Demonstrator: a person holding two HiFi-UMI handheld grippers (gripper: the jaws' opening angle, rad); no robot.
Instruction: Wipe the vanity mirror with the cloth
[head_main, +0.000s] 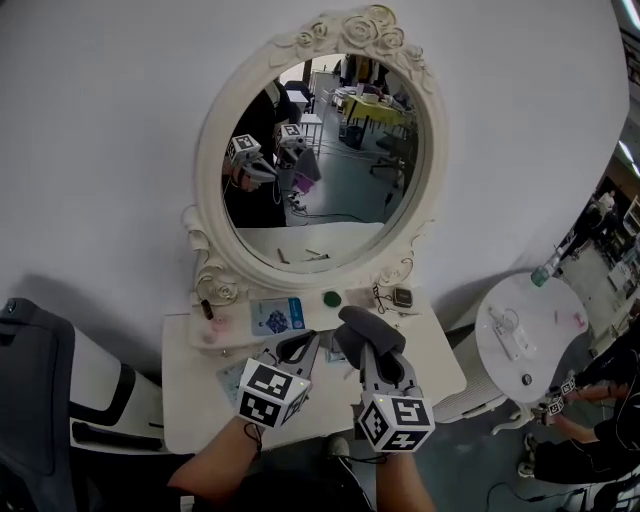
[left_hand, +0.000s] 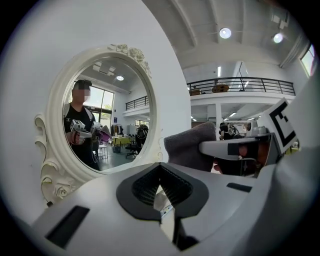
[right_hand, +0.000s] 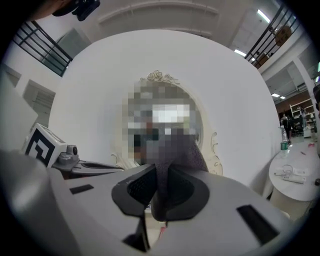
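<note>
The vanity mirror (head_main: 320, 160) is seen upright at the far edge of the table (head_main: 190, 420), its glass untouched, while the grey cloth (head_main: 362, 332) is clamped in the right gripper (head_main: 372, 352), bunched upward, apparently so a fold can be pressed to the glass. The left gripper (head_main: 303, 347) is held closed and empty alongside; small items (head_main: 278, 318) beneath the frame cannot be identified.
</note>
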